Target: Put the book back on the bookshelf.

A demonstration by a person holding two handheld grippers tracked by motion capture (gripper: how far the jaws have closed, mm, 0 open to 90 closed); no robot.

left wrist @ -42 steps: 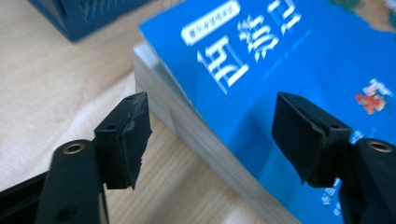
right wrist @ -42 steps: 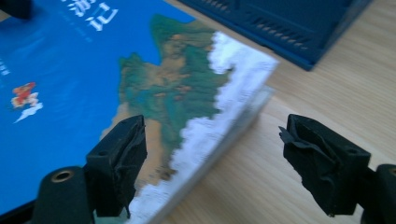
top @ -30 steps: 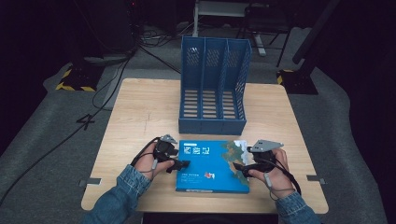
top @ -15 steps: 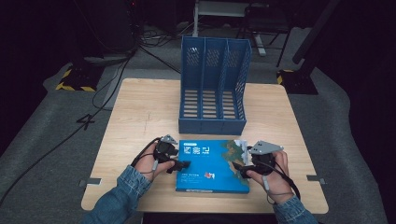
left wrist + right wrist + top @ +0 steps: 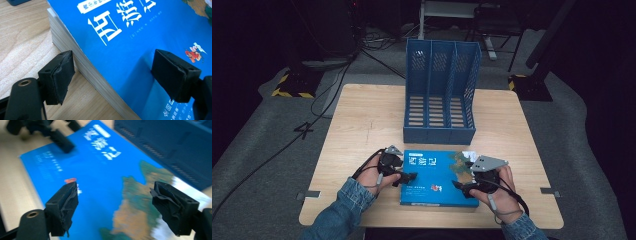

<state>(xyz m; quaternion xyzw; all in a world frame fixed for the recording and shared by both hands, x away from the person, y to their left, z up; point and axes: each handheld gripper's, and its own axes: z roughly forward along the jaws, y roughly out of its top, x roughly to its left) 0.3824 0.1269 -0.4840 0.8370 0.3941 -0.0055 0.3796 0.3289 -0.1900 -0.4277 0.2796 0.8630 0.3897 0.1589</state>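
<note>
A blue book (image 5: 437,177) with white characters and a map picture lies flat near the table's front edge. My left gripper (image 5: 408,178) is open at the book's left edge. In the left gripper view it (image 5: 117,75) straddles that edge of the book (image 5: 130,37), one jaw beside the page block over the table, the other over the cover. My right gripper (image 5: 460,186) is open over the book's right part. In the blurred right gripper view it (image 5: 113,205) has both jaws above the cover (image 5: 100,177), with nothing between them.
A blue three-slot file rack (image 5: 439,95) stands upright just behind the book on the wooden table (image 5: 362,115). The rack (image 5: 175,142) and the left gripper (image 5: 60,141) appear in the right gripper view. Dark floor with cables surrounds the table.
The right gripper has shifted slightly over the book's right side and is still moving, as the blur shows. The left gripper stays at the book's left edge.
</note>
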